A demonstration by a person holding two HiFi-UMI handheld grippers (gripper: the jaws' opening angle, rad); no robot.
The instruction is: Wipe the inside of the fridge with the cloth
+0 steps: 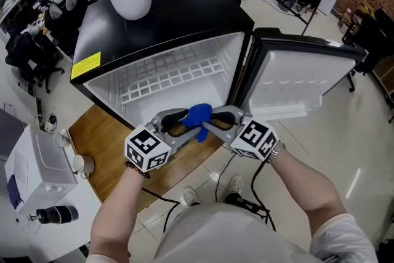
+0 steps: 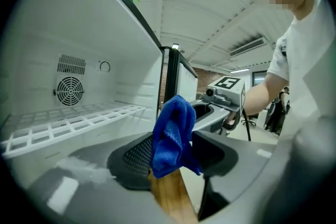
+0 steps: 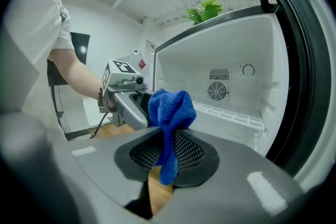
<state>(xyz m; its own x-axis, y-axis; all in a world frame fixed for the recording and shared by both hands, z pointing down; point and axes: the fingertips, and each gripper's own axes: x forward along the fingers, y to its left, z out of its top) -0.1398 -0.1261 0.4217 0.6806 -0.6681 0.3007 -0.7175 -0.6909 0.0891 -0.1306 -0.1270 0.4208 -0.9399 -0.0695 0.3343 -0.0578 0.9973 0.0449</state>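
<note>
Grips cloth (image 1: 198,115) in clenched jaws of right gripper (image 1: 211,124), just before open fridge (image 1: 184,15); holds left gripper (image 1: 180,122) jaws released, spread wide to either side of same cloth.

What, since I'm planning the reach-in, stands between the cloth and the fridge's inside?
Nothing visible does: the door is swung open and the cloth, pinched in the right tool, faces the open fridge.

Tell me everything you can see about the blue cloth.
The blue cloth looks like soft terry microfibre, bunched into a crumpled wad. The right gripper pinches it, a tail hanging below the jaws. It also sits between the left gripper's open jaws, in front of the open fridge, not yet inside.
</note>
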